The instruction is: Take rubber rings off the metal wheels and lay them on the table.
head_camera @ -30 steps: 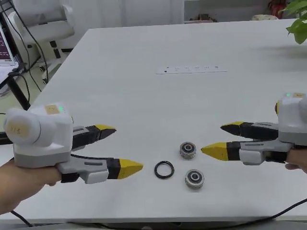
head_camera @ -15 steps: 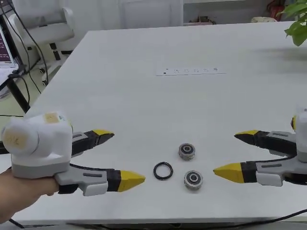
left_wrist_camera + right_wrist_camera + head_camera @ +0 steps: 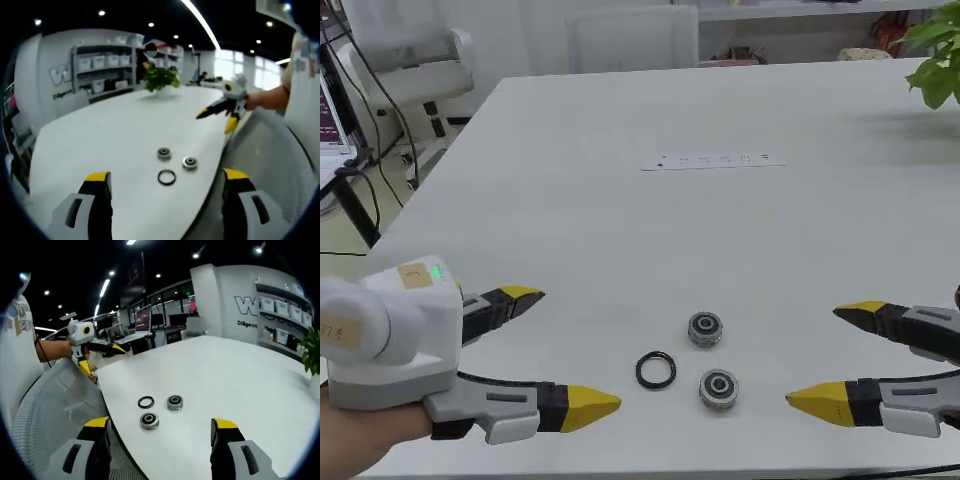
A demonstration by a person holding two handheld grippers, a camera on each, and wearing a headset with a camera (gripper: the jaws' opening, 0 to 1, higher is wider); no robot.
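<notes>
Here, the loose black rubber ring point(image 3: 655, 369) lies flat on the white desk point(image 3: 620, 200), close to its front edge. Two small round metal wheels sit just beside it. The farther metal wheel point(image 3: 705, 328) is a little back from the ring, and the nearer metal wheel point(image 3: 718, 386) is by the desk's edge. All three are close together but apart.

The wheels look dark around the rim, possibly rubber, though they are too small to tell for sure.

The left gripper point(image 3: 572, 349) hangs over the desk's front left with its yellow-tipped fingers spread wide and nothing between them. The ring lies just ahead of its nearer fingertip. In the left gripper view the ring sits on the midline between the two fingers, with the wheels just past it.

The right gripper point(image 3: 817, 356) faces it from the other side, its fingers equally wide apart and holding nothing. The nearer wheel is the closest piece to its tips. In the right gripper view the ring and wheels lie ahead, nearer the left finger.
</notes>
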